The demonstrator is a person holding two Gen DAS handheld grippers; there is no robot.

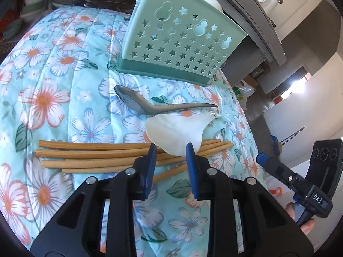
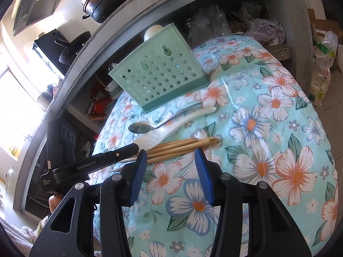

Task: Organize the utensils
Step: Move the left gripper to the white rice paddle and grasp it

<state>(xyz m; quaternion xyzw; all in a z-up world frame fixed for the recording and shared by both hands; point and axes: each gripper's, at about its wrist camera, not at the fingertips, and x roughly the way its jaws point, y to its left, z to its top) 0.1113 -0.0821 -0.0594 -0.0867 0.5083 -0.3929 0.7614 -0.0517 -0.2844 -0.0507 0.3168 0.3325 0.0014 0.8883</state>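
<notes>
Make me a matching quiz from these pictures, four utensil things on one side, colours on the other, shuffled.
Things:
1. utensil holder
2. metal spoon
3. rice paddle
4. chopsticks

Colours:
A. white
B. tan
C. mint green
D. silver

Pairs: 1-C, 2-D, 3-A, 4-B

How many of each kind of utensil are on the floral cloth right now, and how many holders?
Chopsticks: 5 that can be told apart; they overlap, and the left tool hides part of the bundle, so there may be more
Metal spoon: 1
White spoon: 1
Green holder: 1
Total: 8, at least
</notes>
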